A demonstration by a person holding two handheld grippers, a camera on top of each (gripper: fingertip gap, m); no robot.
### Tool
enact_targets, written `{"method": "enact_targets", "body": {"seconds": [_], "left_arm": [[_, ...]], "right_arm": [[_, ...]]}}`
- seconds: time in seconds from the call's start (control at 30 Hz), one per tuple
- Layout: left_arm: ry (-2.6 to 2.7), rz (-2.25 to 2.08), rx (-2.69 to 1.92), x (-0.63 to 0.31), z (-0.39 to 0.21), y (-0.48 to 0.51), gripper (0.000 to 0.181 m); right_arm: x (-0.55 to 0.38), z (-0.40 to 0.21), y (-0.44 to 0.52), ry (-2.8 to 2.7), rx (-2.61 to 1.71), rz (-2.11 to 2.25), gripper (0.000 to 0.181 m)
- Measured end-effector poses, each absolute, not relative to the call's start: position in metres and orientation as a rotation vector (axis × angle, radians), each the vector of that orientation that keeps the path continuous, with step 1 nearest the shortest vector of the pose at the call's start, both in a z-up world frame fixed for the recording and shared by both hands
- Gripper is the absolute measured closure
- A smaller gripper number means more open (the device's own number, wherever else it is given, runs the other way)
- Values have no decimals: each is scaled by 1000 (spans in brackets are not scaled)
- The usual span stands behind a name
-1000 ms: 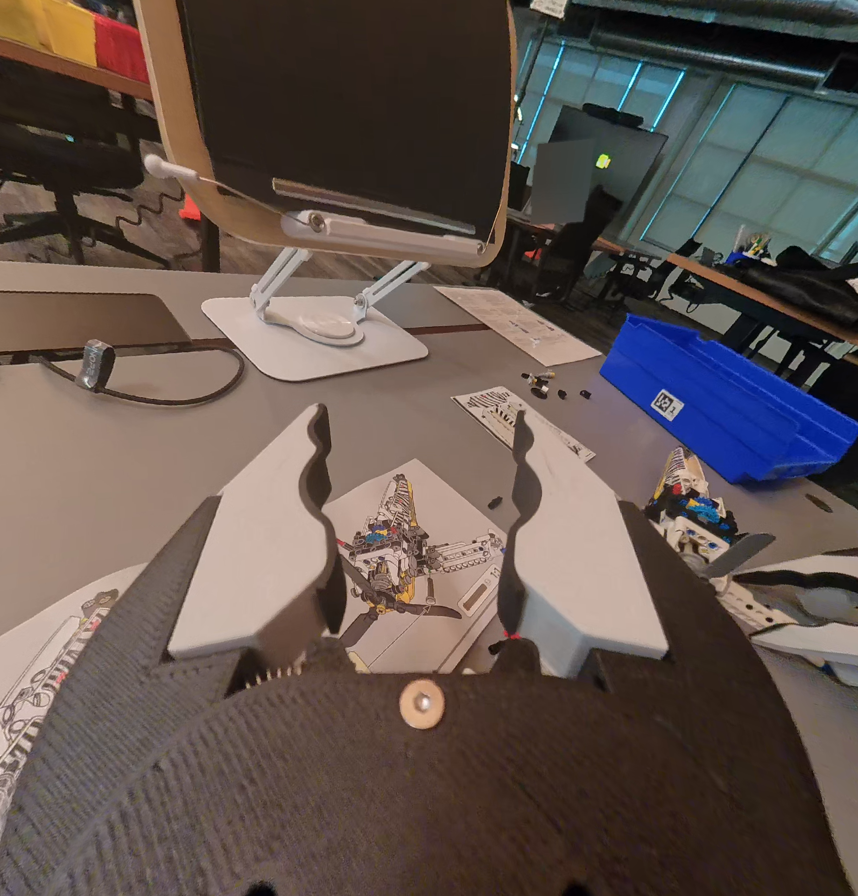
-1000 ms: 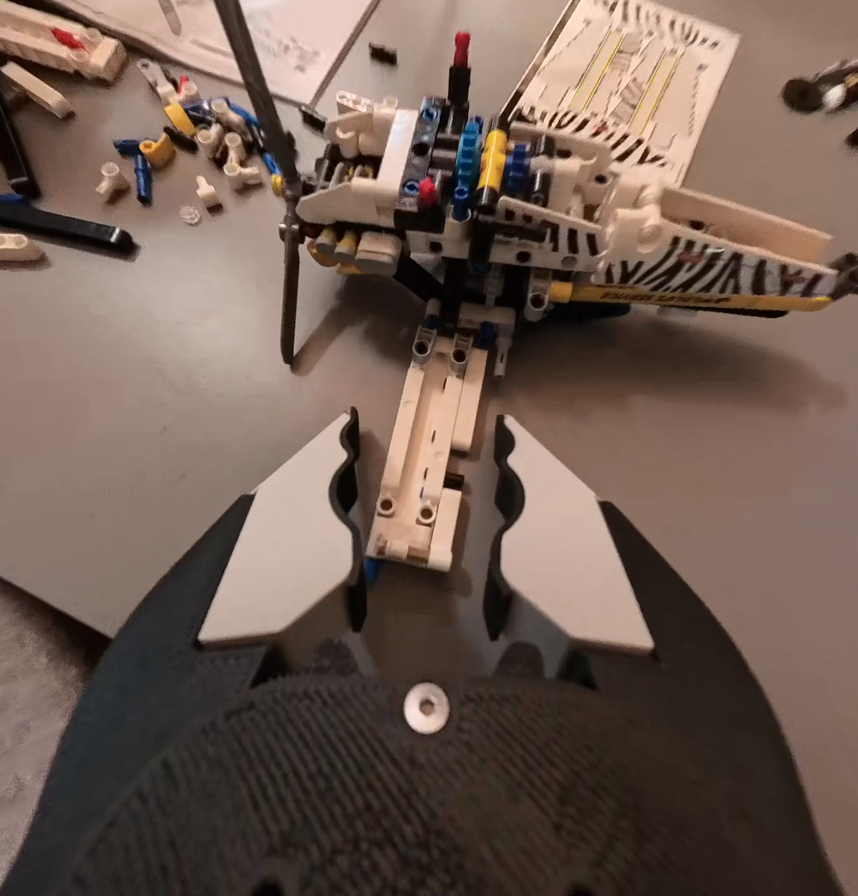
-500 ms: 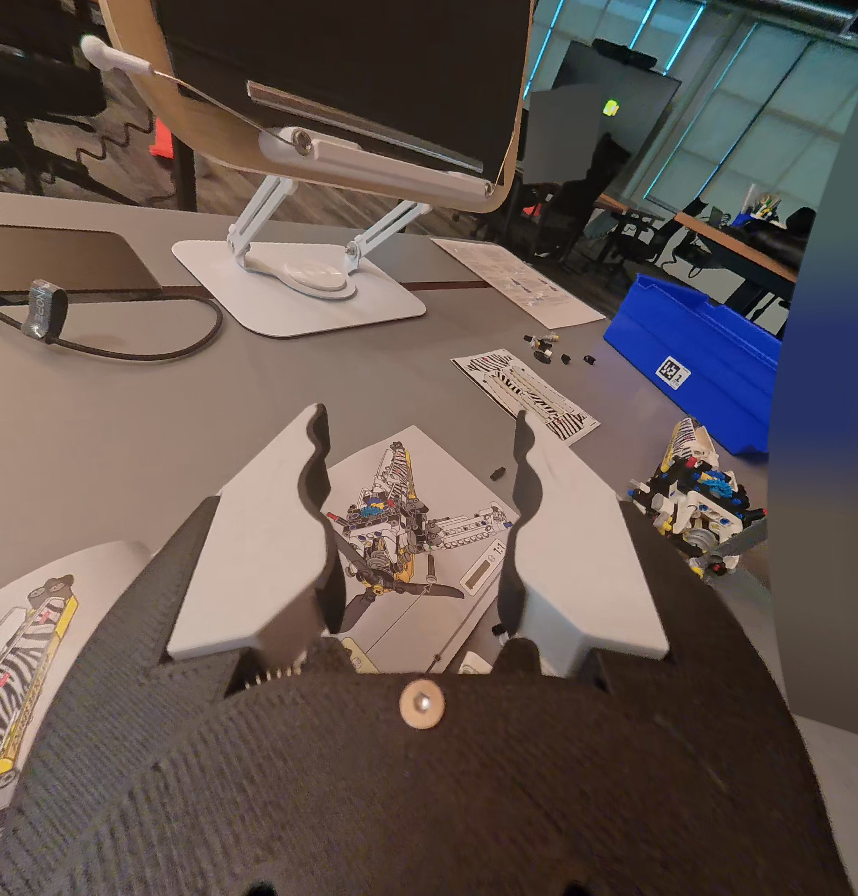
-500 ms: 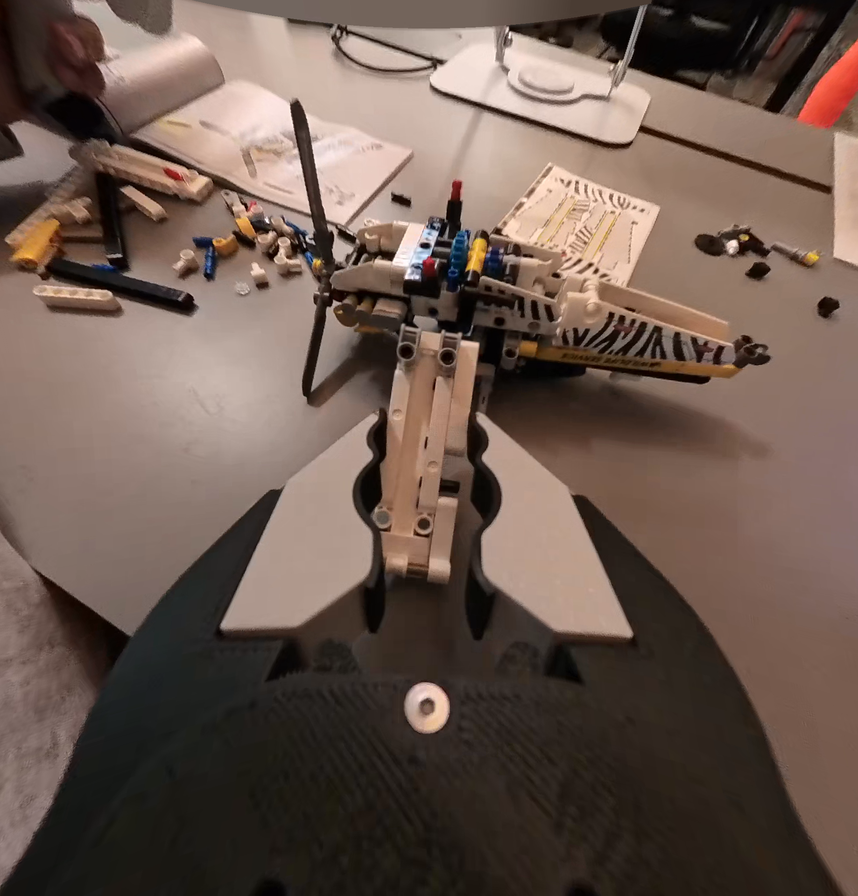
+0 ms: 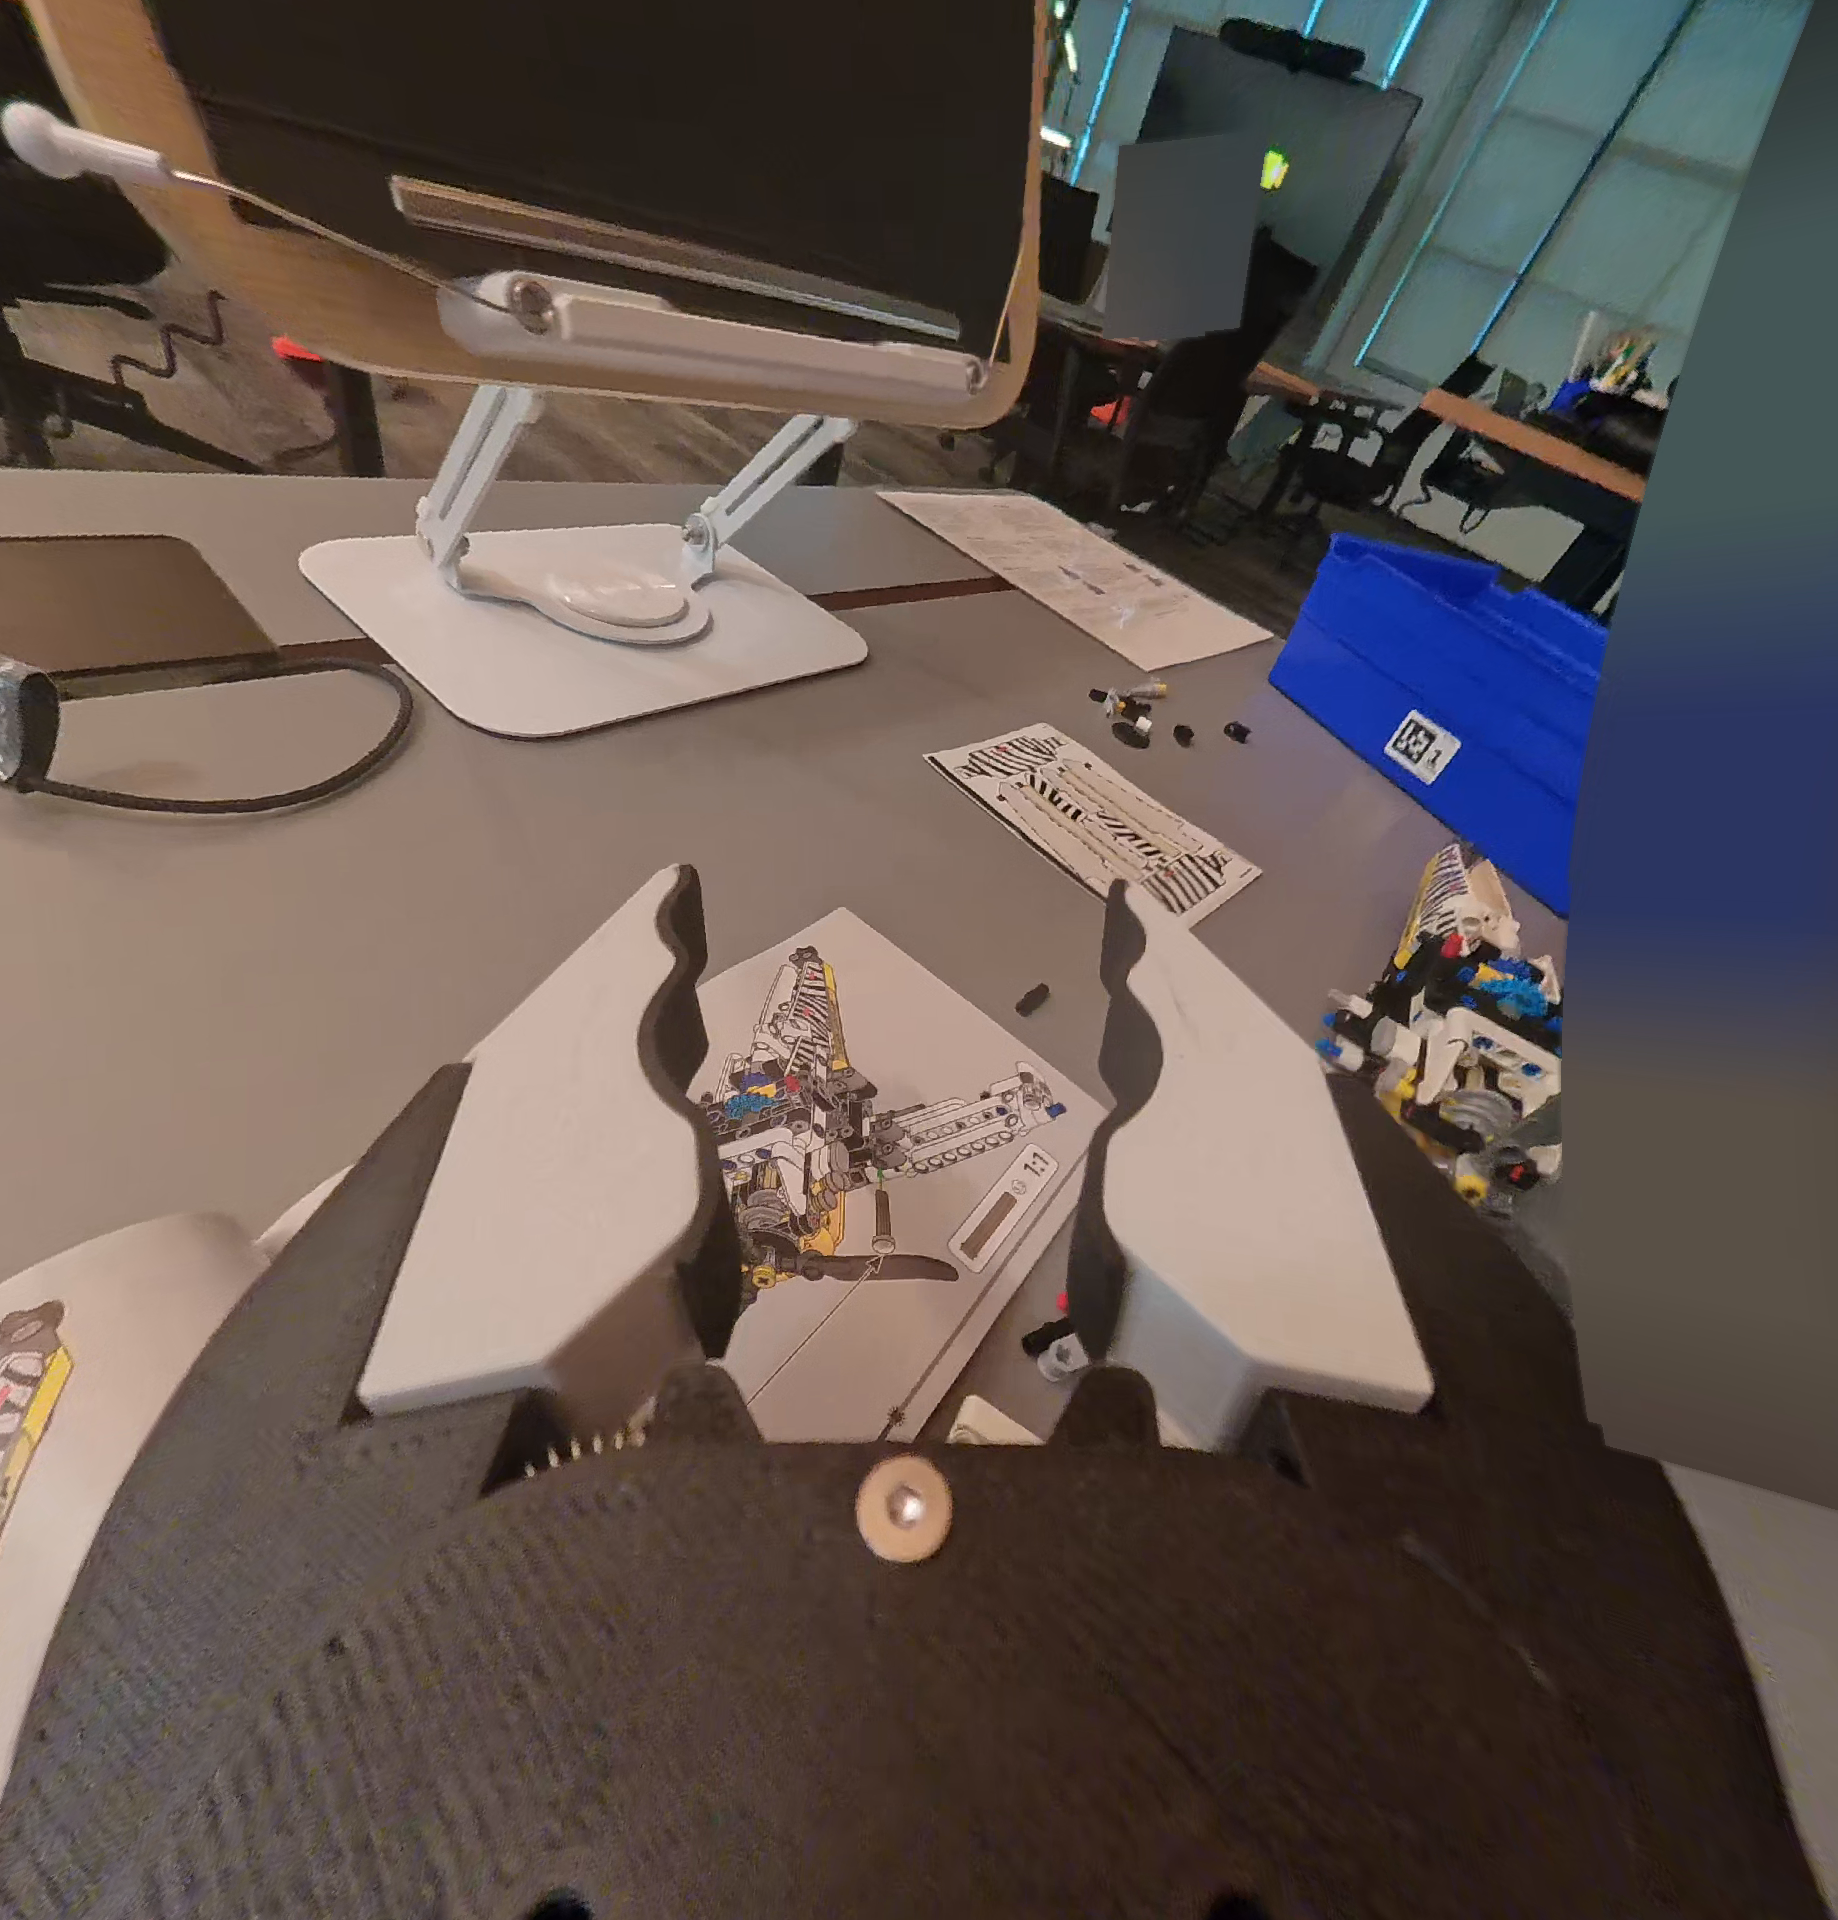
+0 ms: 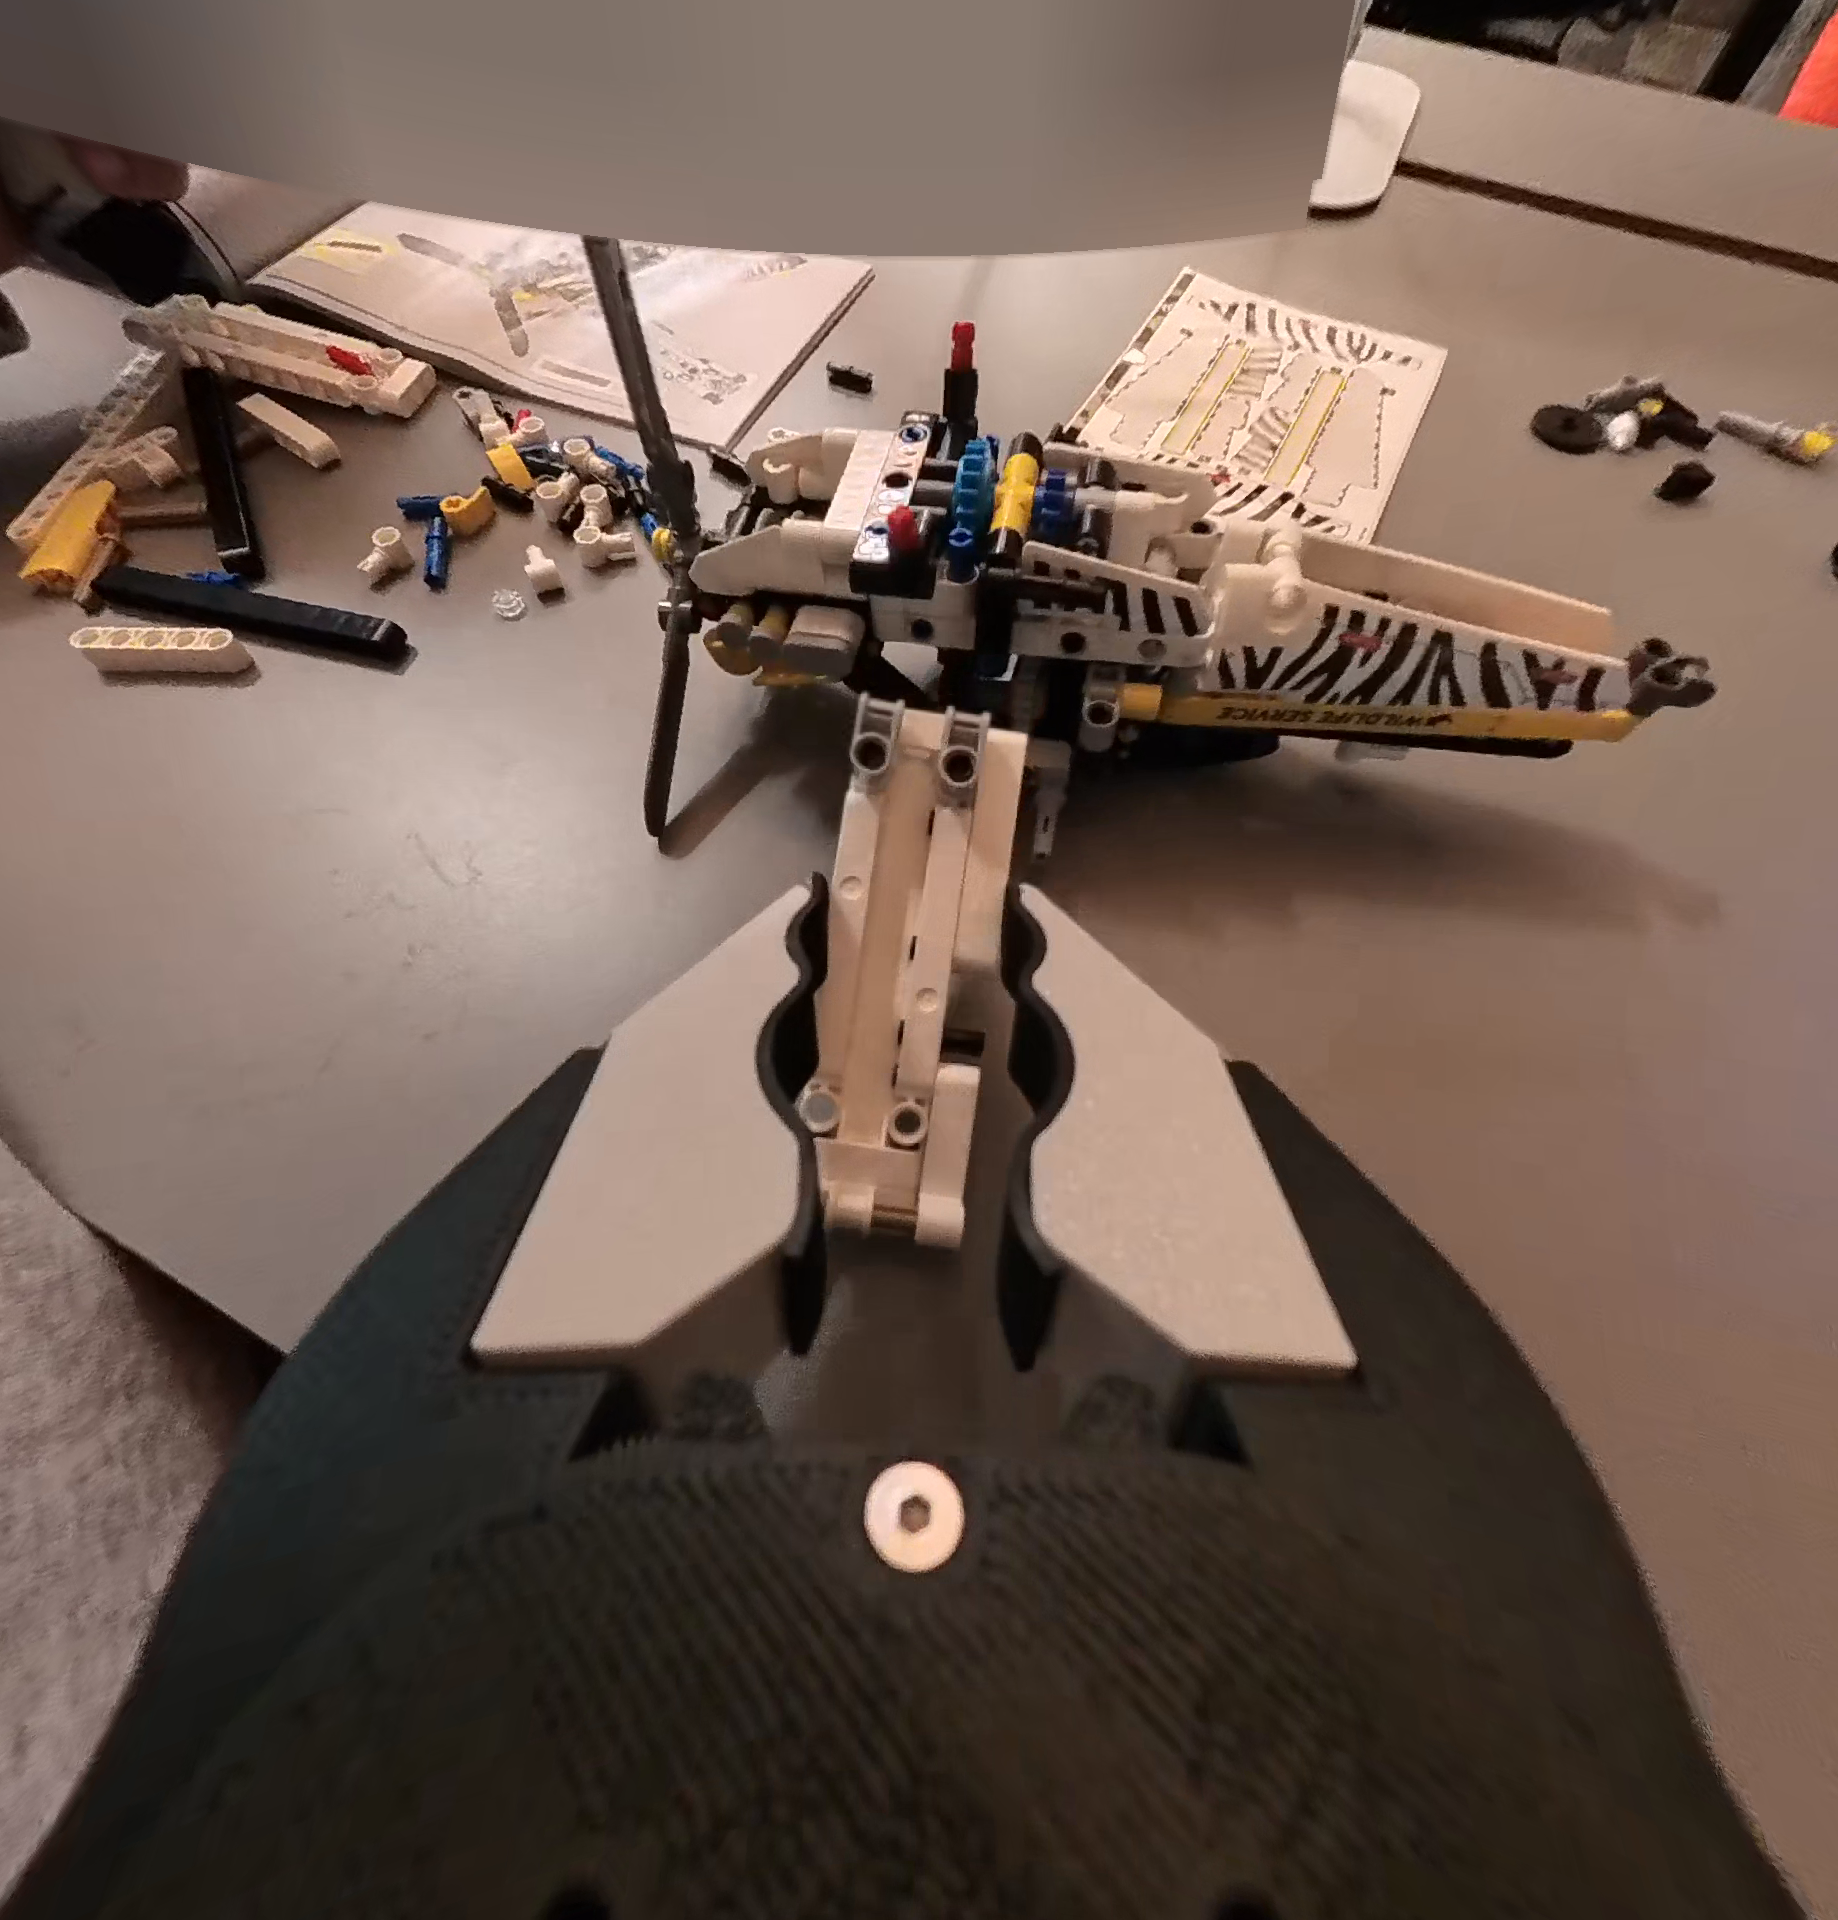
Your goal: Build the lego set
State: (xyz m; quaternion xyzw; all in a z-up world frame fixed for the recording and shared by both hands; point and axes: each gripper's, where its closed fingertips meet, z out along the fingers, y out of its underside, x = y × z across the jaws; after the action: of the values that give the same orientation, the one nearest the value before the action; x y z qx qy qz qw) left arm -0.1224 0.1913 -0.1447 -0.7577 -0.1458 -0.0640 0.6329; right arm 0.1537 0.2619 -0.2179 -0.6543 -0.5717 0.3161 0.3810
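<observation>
A: What lay around the plane?

B: Loose pieces and a manual to its left, a sticker sheet behind it, all on the grey table. A blue bin stood farther off.

A: And the model itself?

B: White with zebra stripes, a grey propeller at its nose, resting on the table.

A: The tongs?

B: The right gripper was clamped on the white wing. The left gripper hung wide open and empty above the manual.
</observation>
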Motion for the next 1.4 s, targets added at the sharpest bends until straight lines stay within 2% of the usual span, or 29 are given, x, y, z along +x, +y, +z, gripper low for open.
{"method": "enact_targets", "body": {"seconds": [0.37, 1.4], "left_arm": [[-301, -167, -1749, -110, -147, 197, 105], [-315, -185, -1742, -112, -148, 197, 105]], "right_arm": [[151, -240, 264, -1500, -1851, 723, 149], [146, -243, 270, -1505, -1848, 664, 149]]}}
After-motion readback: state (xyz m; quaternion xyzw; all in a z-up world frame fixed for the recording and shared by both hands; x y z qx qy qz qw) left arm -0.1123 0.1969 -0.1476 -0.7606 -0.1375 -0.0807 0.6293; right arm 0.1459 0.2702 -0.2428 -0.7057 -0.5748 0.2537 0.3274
